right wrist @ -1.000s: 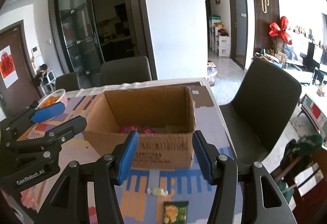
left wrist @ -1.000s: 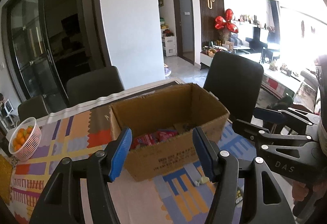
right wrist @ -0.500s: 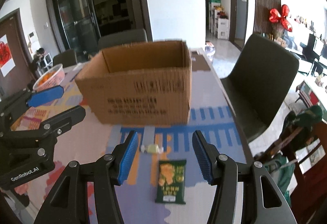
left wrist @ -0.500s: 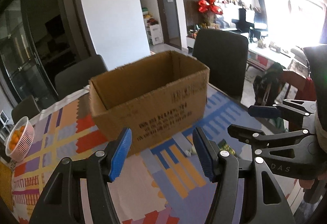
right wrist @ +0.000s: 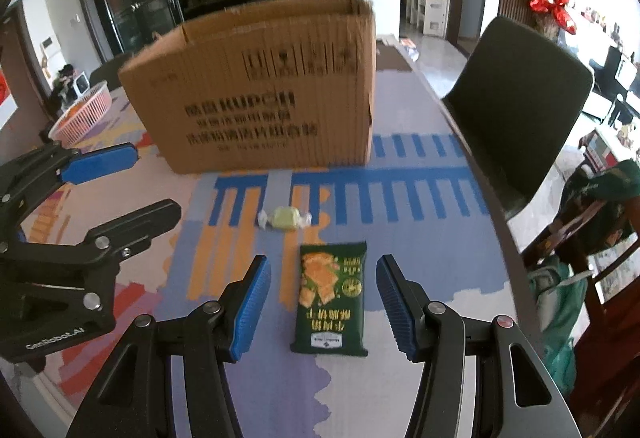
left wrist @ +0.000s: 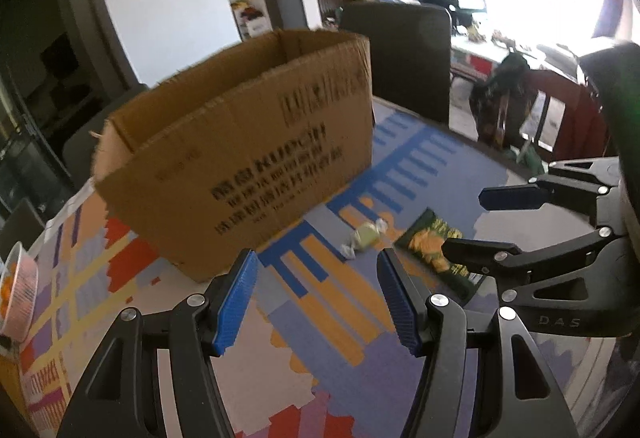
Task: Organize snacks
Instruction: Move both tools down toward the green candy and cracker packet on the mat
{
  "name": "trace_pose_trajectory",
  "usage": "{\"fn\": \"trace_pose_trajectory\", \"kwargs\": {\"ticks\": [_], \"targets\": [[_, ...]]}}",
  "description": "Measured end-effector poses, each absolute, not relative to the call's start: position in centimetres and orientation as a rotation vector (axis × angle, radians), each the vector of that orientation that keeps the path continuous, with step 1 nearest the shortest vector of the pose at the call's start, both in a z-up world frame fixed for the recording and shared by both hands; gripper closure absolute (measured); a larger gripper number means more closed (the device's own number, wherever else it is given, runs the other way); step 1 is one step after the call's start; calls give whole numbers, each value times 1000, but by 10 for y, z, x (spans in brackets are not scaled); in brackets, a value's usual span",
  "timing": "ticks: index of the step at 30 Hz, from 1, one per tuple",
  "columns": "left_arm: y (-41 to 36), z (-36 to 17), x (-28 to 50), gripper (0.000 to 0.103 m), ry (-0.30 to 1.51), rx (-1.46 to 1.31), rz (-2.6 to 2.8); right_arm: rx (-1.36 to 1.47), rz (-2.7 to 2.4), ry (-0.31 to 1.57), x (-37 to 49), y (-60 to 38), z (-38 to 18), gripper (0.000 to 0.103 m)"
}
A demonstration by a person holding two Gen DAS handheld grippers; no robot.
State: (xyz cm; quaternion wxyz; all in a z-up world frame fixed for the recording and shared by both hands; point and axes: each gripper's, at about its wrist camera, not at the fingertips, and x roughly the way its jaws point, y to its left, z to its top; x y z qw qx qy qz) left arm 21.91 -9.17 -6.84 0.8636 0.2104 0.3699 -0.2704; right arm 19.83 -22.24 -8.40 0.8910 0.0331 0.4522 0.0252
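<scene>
A brown cardboard box [right wrist: 260, 86] [left wrist: 240, 158] stands open-topped on the patterned table; its inside is hidden from here. In front of it lie a pale green wrapped candy [right wrist: 285, 218] [left wrist: 366, 238] and a dark green snack packet [right wrist: 332, 298] [left wrist: 432, 246]. My right gripper [right wrist: 322, 302] hangs open just above the packet, which shows between its blue pads without touching them. My left gripper [left wrist: 316, 298] is open over the cloth, the candy just beyond its fingertips. Each gripper appears at the side of the other's view.
A pink basket of oranges [right wrist: 82, 112] [left wrist: 18, 290] sits at the table's left. A dark chair [right wrist: 516, 110] stands at the right edge of the table, another behind the box [left wrist: 396, 50]. A bag [right wrist: 560, 302] hangs off to the right.
Both grippers have sunk toward the table, so the box interior with its red packets has dropped out of sight. The green packet now lies between the right fingers. Both stayed open.
</scene>
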Motion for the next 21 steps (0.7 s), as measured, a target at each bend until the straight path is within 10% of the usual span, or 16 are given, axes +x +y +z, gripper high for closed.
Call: {"fn": "trace_pose_trajectory", "kwargs": {"ticks": [21], "targets": [[-129, -125, 256, 43, 848, 603, -664, 77, 28, 1052, 210, -228, -134, 47]]}}
